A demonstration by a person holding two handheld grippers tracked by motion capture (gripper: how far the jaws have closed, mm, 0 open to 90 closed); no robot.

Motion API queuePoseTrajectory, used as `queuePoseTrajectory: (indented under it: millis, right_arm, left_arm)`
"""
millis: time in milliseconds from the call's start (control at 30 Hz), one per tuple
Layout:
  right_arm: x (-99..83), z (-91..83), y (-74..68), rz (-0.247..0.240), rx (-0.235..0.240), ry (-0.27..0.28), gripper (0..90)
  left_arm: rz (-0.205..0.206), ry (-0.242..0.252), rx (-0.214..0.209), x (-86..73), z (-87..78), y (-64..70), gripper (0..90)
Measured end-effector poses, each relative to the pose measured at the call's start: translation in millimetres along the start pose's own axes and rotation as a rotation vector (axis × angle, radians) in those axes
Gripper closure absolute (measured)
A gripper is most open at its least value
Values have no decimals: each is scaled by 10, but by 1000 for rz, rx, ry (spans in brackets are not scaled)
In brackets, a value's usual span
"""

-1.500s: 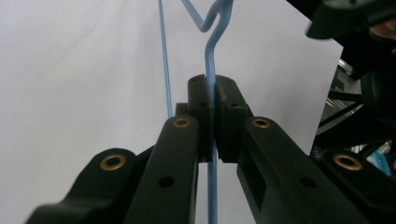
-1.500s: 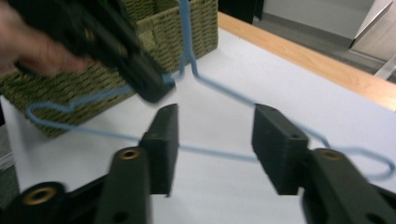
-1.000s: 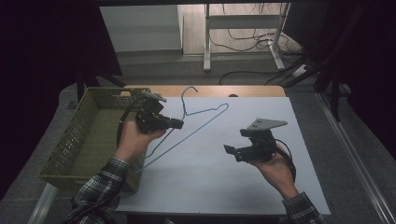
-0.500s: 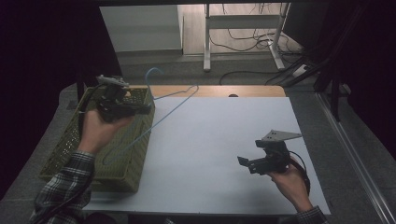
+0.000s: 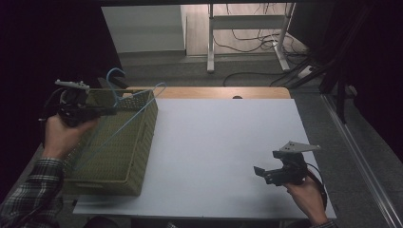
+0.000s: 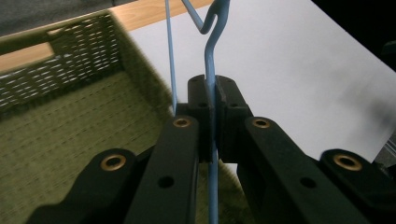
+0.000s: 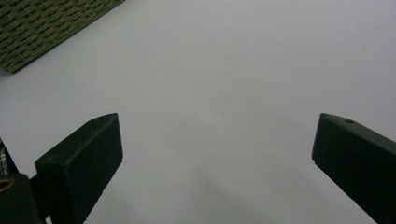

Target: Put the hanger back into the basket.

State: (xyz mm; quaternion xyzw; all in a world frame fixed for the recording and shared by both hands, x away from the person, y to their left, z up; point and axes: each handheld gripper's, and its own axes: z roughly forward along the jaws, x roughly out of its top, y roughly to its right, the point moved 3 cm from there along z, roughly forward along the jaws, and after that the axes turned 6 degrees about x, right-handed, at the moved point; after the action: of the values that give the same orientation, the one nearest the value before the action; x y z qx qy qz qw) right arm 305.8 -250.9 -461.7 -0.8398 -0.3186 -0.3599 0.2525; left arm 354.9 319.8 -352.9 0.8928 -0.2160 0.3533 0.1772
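Here a thin blue wire hanger (image 6: 211,70) stays pinched in the left tongs (image 6: 212,100) over the green basket (image 5: 138,156); right tongs (image 7: 215,154) gape low over the counter (image 5: 223,142).

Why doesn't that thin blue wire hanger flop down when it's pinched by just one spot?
The thin blue wire hanger probably stays stiff: its long straight side keeps its line over the green woven basket. It looks light, since the left gripper holds it by one pinch near the hook. Being smooth, thin wire, it might twist or slip between the jaws.
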Motion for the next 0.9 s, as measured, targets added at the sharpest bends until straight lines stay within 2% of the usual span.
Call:
queuePoseTrajectory:
  millis: [233, 433, 700, 900]
  right_arm:
    - [-57, -23, 42, 17, -6, -1, 16]
    - [-92, 1, 77, 28, -11, -20, 16]
    - [-112, 22, 94, 30, -9, -31, 16]
    - [-120, 37, 82, 21, -12, -40, 15]
  left_arm:
    - [-32, 15, 35, -212, -95, -283, 870]
    - [-35, 26, 35, -390, -53, -452, 870]
    - [-76, 12, 22, -591, 198, -595, 869]
    - [-106, -28, 26, -747, 431, -685, 869]
